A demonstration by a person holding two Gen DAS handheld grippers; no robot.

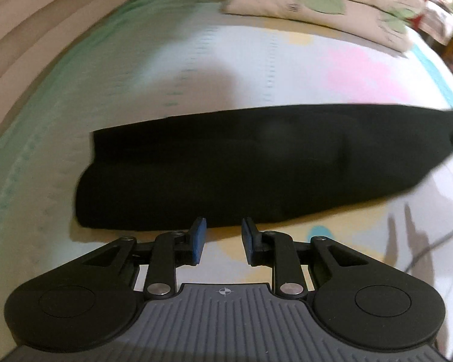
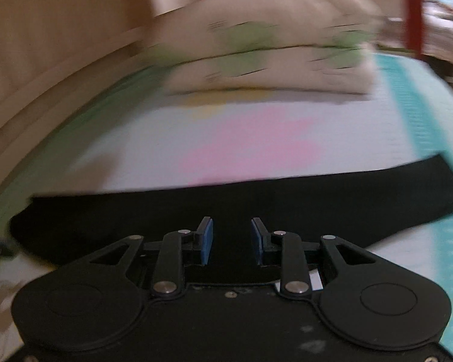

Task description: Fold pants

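Black pants (image 1: 226,169) lie folded lengthwise as a long dark band across the patterned bed sheet (image 1: 196,69). In the left wrist view my left gripper (image 1: 223,226) hovers at the near edge of the pants, its blue pads apart with nothing between them. The same pants (image 2: 256,199) stretch across the right wrist view. My right gripper (image 2: 232,226) hangs over their middle, pads apart, with only dark cloth seen behind the gap and none pinched. Both views are blurred by motion.
Two stacked pillows (image 1: 332,6) with green leaf print lie at the far end of the bed and show again as pillows (image 2: 265,60) in the right wrist view. A beige headboard or wall (image 2: 45,45) runs along the left. A red post (image 2: 413,21) stands far right.
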